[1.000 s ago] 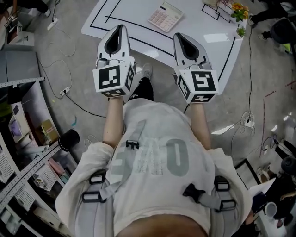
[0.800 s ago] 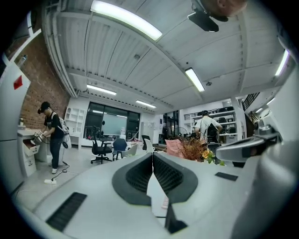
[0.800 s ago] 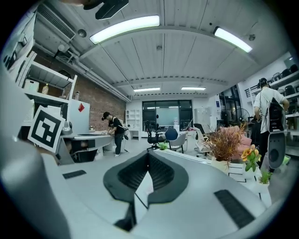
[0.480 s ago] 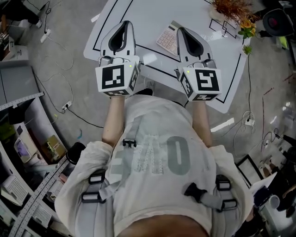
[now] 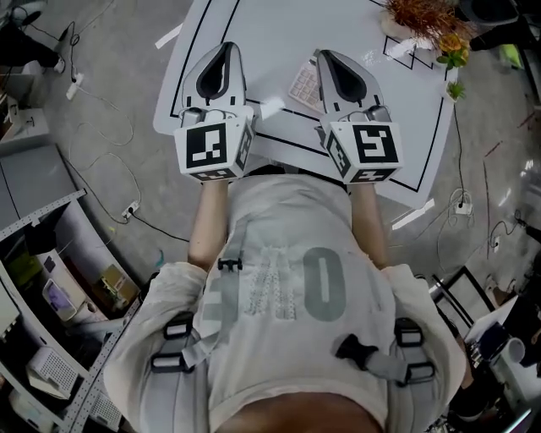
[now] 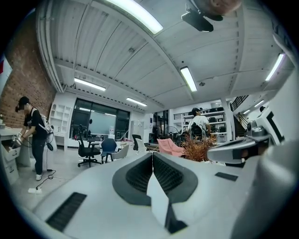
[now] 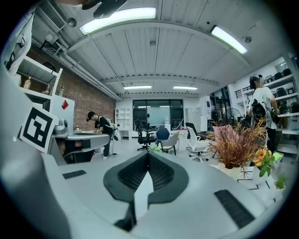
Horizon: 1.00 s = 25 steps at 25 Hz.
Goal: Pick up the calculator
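The calculator [image 5: 303,83], pale with pinkish keys, lies on the white table [image 5: 270,25] marked with black lines. My right gripper [image 5: 324,55] hangs over the calculator's right part and hides it; its jaws are shut with nothing between them. My left gripper [image 5: 226,48] is held level over the table to the left of the calculator, shut and empty as well. The left gripper view shows the left gripper [image 6: 152,154] with its pads meeting, and the right gripper view shows the same of the right gripper [image 7: 148,154]. Neither gripper view shows the calculator.
A dried plant [image 5: 425,13] and a small flower pot [image 5: 456,42] stand at the table's far right. Cables [image 5: 127,211] trail over the floor; shelves [image 5: 51,321] are at the left. People [image 7: 100,128] and office chairs [image 6: 88,151] stand further off.
Both grippers have moved forward over the table's near edge. The calculator, in full view before, is now partly covered by the right gripper. Both jaws stayed shut.
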### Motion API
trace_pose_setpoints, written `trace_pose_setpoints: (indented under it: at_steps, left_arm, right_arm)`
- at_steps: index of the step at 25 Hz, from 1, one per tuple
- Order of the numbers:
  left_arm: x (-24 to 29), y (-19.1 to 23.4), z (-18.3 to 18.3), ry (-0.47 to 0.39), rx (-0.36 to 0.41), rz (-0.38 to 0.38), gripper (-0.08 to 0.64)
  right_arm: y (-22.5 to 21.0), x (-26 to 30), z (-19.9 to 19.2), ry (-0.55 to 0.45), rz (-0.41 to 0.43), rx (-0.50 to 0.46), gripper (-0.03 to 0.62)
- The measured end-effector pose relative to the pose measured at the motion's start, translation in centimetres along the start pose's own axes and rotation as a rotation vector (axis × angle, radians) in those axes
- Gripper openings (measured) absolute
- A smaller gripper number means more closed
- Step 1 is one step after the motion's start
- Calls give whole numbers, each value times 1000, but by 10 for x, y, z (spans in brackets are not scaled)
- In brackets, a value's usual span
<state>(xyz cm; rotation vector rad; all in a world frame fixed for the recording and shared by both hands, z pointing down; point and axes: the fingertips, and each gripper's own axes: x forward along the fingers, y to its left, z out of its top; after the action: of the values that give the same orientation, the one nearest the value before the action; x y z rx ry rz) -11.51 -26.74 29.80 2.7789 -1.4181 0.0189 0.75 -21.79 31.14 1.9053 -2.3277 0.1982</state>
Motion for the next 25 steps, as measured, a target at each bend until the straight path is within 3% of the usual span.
trace_pose_setpoints:
  at_steps: [9,17,21,22,23,24,25]
  left_arm:
    - [13,-7,5,-20,12,-34,21]
    - [18,-10,5,-18,24,-22,21]
    - [18,-14,6,-26,6,-69,27]
    - [20,-16,7,-29,-14,-89,79]
    - [21,-18,6,-32,-39,-109,222]
    - [23,-19,6,-35,-64,-124,314]
    - [24,-18,5,-38,-86,-131,360]
  right_arm:
    - [-13,8,-5,17,-12,17,8]
    - [-14,9,-6,20,8,22,8]
    - [-13,10,-6,21,13,23,8]
    - [-13,10,-7,22,14,24,8]
    - [-13,10,-8,24,15,25,8]
    - [-13,11,-9,26,17,27,8]
    - [-13,11,-10,29,18,28,8]
